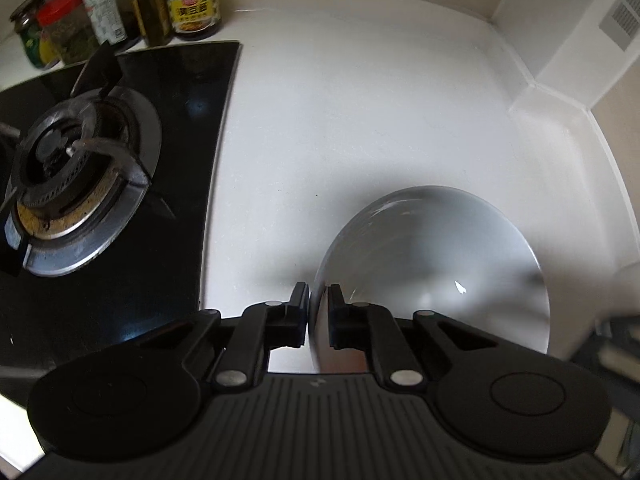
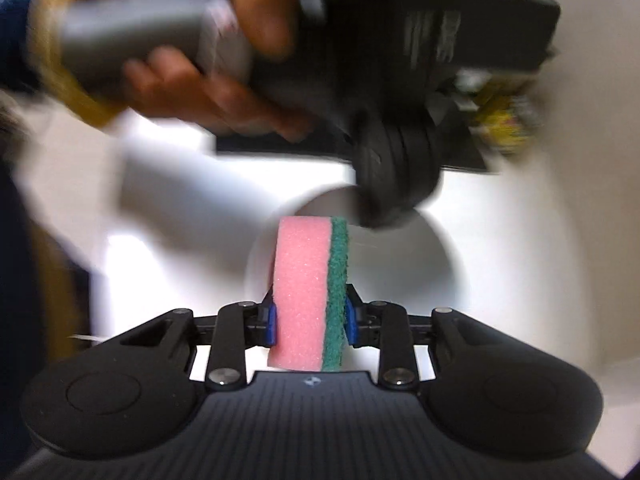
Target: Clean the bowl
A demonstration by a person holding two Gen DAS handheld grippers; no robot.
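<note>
The steel bowl [image 1: 432, 264] sits on the white bench [image 1: 340, 120] beside the gas burner [image 1: 76, 184], and the left gripper [image 1: 318, 312] pinches its near rim between narrow jaws, probably to steady it. The right gripper [image 2: 310, 316] clamps a pink-and-green sponge [image 2: 310, 292] on edge, poised over the bowl, ready for scrubbing. The left hand [image 2: 208, 80] shows blurred above.

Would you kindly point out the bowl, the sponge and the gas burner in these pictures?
bowl [image 1: 432, 264]: left wrist view, on its inner wall.
sponge [image 2: 302, 292]: right wrist view, on its pink foam side.
gas burner [image 1: 76, 160]: left wrist view, on its ring, left of the bowl.
</note>
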